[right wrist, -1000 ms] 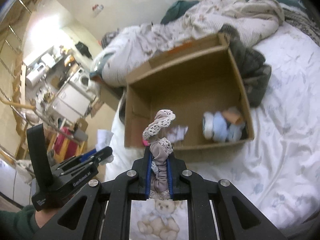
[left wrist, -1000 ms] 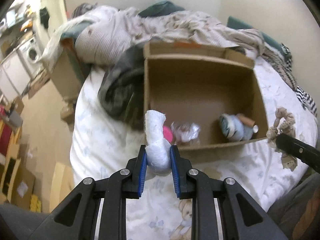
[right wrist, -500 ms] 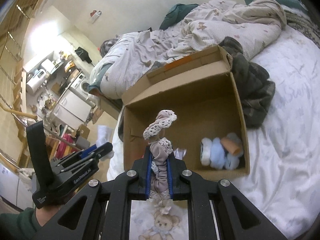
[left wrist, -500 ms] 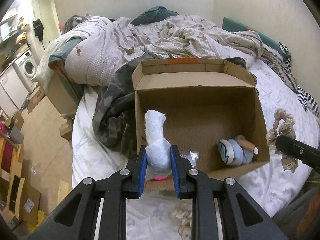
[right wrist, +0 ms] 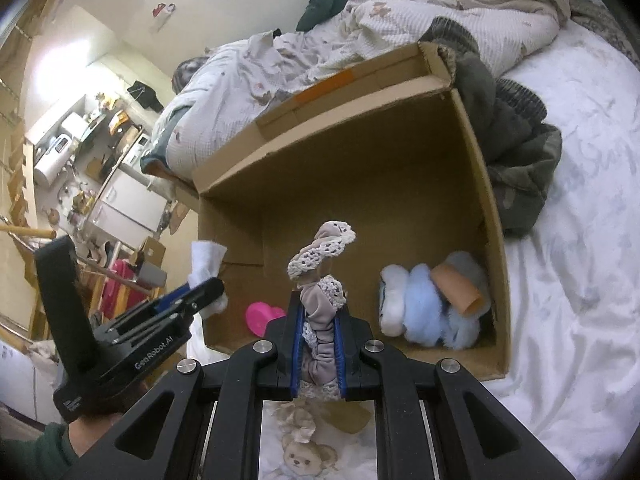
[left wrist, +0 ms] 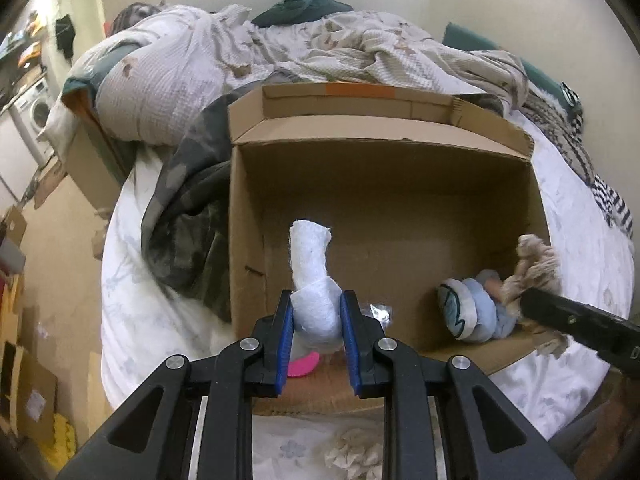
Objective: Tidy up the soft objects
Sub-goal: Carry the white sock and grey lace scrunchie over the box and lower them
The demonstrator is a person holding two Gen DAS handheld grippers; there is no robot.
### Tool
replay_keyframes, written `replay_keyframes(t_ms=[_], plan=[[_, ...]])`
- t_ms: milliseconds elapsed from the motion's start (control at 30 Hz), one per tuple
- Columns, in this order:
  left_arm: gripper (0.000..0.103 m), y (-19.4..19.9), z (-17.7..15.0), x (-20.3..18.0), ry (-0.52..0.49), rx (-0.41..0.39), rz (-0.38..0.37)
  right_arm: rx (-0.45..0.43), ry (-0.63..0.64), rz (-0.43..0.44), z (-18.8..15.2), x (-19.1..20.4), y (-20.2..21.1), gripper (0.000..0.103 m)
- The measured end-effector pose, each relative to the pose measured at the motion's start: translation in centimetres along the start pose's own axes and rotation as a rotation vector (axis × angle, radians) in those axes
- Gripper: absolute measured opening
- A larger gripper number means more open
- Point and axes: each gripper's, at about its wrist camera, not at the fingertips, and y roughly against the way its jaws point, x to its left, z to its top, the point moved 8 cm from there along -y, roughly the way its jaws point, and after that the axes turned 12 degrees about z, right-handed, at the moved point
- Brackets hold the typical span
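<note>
Left gripper (left wrist: 316, 316): jaws clamped on a rolled white cloth (left wrist: 310, 256), roll standing upright past the fingertips, long axis pointing up and away. Hovers over the near left corner of the open cardboard box (left wrist: 384, 216) on the bed, just above the near wall. Directly beneath: a pink heart-shaped piece (left wrist: 305, 365) and a crinkled clear wrapper (left wrist: 378, 312) on the box floor.

Right gripper (right wrist: 318, 350): jaws narrow, squeezing a mauve lace-trimmed scrunchie (right wrist: 322, 280), loop rising above the tips. Sits at the near wall of the box, roughly mid-width; blue and white fluffy bundle (right wrist: 424, 304) with a tan tube (right wrist: 458, 286) lies ahead and to the right, in the near right corner.

Deciding relation: open box floor lies straight ahead and below both tools, so neither needs to travel sideways, only dip and let go. Left gripper seems the nearer to a drop, already above the floor. Likely care: releasing the cloth low enough that the tall roll topples inward, not over the near wall onto the white sheet (right wrist: 580, 240).
</note>
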Motion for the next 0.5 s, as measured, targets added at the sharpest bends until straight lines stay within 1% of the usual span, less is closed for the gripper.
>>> replay_keyframes(t_ms=[67,400,500], plan=[[0.021,-0.1,0.0,-0.4,-0.003,0.004,-0.016,0.015,-0.001,-0.006,-0.1,-0.2,-0.5,0.015],[0.021,-1.8,-1.2,-1.5,0.019,0.103,-0.078,0.087,-0.026,-0.054,-0.4,-1.3,-2.5,0.015],[0.021,-2.0,-1.6,-1.8,0.005,0.110,-0.068,0.094,-0.032,-0.055,-0.4,-1.5,-2.8,0.015]])
